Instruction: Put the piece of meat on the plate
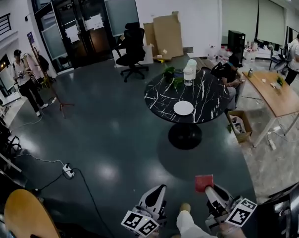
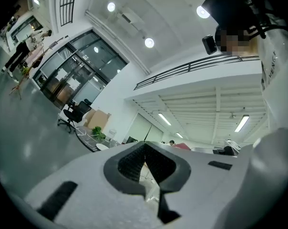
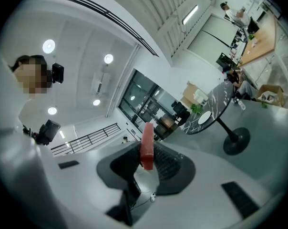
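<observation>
While the right gripper pinches the red piece of meat by its lower end so the slab sticks up past the pads, the left gripper has its jaws pressed together on nothing. From the head view both tools sit low by the person's body, well apart from the white plate, which lies near the front edge of the round black marble table across a stretch of dark floor
</observation>
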A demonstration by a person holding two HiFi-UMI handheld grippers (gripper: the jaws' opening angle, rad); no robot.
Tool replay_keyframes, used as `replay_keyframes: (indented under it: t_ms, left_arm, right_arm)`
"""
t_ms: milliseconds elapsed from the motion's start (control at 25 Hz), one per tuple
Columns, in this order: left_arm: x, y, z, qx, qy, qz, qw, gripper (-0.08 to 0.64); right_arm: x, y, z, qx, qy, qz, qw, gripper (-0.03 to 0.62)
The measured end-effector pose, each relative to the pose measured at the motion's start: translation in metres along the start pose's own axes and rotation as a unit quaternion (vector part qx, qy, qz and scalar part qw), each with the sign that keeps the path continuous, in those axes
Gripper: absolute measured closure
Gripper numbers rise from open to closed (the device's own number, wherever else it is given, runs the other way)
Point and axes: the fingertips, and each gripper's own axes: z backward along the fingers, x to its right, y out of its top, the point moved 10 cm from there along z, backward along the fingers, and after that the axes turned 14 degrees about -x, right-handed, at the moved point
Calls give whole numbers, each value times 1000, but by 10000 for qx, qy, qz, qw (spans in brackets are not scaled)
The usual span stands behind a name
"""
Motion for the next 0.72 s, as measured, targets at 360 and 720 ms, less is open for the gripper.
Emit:
replay_keyframes:
  t_ms: [360,720]
  left_arm:
    - [-51,37,-87,53,184,-25,9998,552]
    - [-82,57,-172,1,154,36,9999,552]
  right_arm:
    - [54,63,-69,-334,296,-44,9990,511]
    - [106,119,-105,-452,295,9,9985,511]
